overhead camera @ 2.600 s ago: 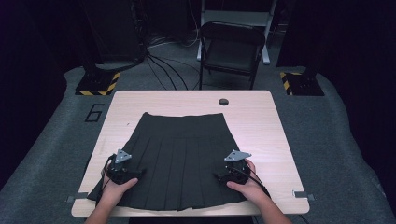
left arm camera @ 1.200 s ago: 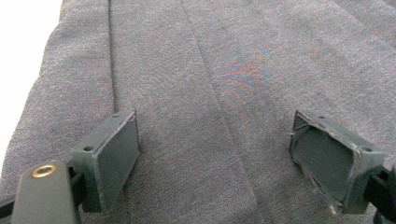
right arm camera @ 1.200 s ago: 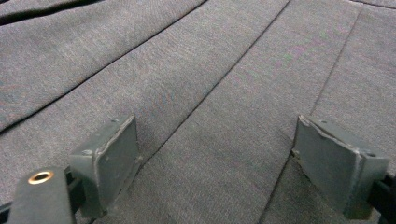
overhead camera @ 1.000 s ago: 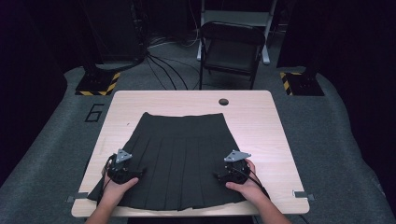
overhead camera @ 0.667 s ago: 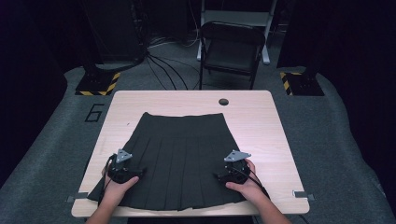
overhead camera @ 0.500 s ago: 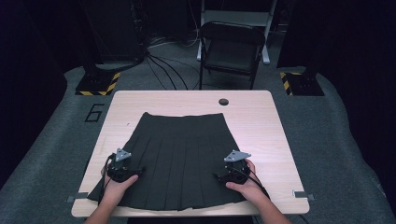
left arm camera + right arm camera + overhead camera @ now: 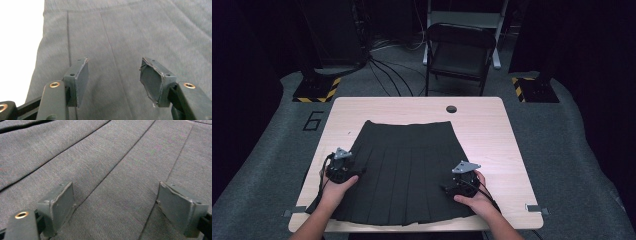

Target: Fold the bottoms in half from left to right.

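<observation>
A black pleated skirt [image 7: 407,165] lies flat on the light wooden table [image 7: 492,130], waistband at the far side, hem toward the near edge. My left gripper [image 7: 347,169] hovers over the skirt's left edge. Its jaws have just been closing, and in the left gripper view [image 7: 115,63] they stand apart with nothing between the pads, only skirt fabric [image 7: 120,32] beneath. My right gripper [image 7: 452,186] rests low over the skirt's right part near the hem. Its jaws are wide open [image 7: 115,187] above the pleats [image 7: 107,170].
A cable hole [image 7: 451,109] sits in the table's far side. A black folding chair [image 7: 459,55] stands behind the table. Striped black bases [image 7: 314,90] [image 7: 532,87] and cables [image 7: 387,60] lie on the grey floor.
My left gripper has lifted and shifted a little away from the near edge, along the skirt's left side. The right gripper and the skirt have stayed put.
</observation>
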